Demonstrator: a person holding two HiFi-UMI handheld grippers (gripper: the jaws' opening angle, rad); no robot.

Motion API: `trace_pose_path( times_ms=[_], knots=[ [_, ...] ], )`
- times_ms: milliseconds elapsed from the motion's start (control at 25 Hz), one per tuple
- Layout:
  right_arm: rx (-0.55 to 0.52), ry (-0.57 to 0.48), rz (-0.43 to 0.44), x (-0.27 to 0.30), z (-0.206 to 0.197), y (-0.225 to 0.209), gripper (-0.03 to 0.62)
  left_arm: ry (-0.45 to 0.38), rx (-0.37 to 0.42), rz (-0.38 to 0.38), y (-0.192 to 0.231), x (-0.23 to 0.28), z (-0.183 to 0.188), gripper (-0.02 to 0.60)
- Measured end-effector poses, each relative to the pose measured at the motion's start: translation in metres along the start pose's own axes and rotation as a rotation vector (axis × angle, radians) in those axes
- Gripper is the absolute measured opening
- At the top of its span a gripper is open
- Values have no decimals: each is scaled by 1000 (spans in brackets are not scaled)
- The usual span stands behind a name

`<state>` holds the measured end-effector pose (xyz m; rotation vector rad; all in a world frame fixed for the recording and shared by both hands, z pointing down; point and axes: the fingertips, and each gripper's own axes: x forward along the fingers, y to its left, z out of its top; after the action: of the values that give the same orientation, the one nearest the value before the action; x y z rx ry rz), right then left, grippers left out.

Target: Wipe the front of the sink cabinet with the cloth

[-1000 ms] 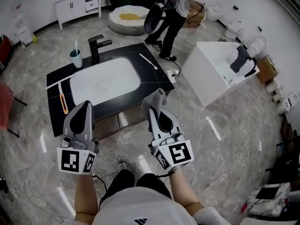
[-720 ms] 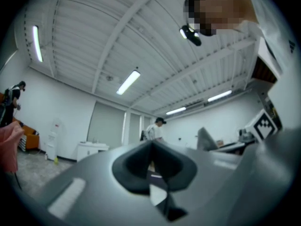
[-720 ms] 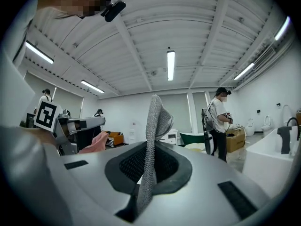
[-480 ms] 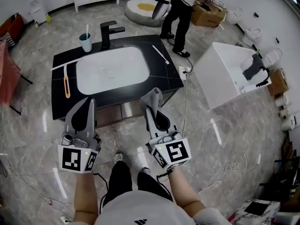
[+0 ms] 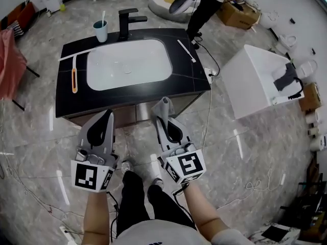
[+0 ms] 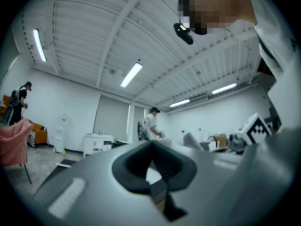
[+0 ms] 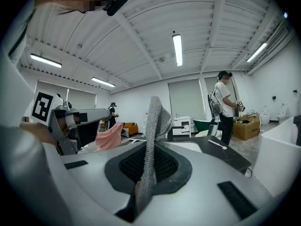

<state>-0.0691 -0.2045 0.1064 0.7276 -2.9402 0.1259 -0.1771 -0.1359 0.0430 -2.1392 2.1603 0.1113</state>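
Observation:
The sink cabinet has a black top [image 5: 194, 78] with a white basin [image 5: 127, 63]; a strip of its front [image 5: 134, 114] shows just below the top's near edge. A grey cloth [image 5: 163, 106] sticks up from my right gripper [image 5: 165, 121], which is shut on it and held just in front of that strip. In the right gripper view the cloth [image 7: 153, 121] stands upright between the jaws of the right gripper [image 7: 148, 161]. My left gripper [image 5: 107, 119] hangs to the left at the same height, shut with nothing in it; the left gripper view shows the left gripper [image 6: 151, 160] with its jaws together.
On the top stand a black faucet [image 5: 125, 19], a teal cup with a toothbrush [image 5: 100, 32], an orange-handled tool [image 5: 74, 81] and a white toothbrush [image 5: 186, 50]. A white box unit [image 5: 255, 80] stands on the right, a cable [image 5: 208, 101] runs beside the cabinet, and a person [image 5: 204, 1] stands behind.
The sink cabinet has slid up and away in the head view. Both grippers now sit below the top's front edge instead of over it. The right still holds the cloth.

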Motion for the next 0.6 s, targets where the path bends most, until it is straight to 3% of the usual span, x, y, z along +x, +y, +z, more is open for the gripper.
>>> trace_pose_path(
  times_ms=[360, 600],
  knots=[
    [22, 56, 48, 37, -70, 12, 8, 21, -11, -27, 7, 5, -62, 5],
    [-10, 83, 145, 60, -126, 20, 8, 25, 24, -2, 12, 8, -114, 5]
  ],
)
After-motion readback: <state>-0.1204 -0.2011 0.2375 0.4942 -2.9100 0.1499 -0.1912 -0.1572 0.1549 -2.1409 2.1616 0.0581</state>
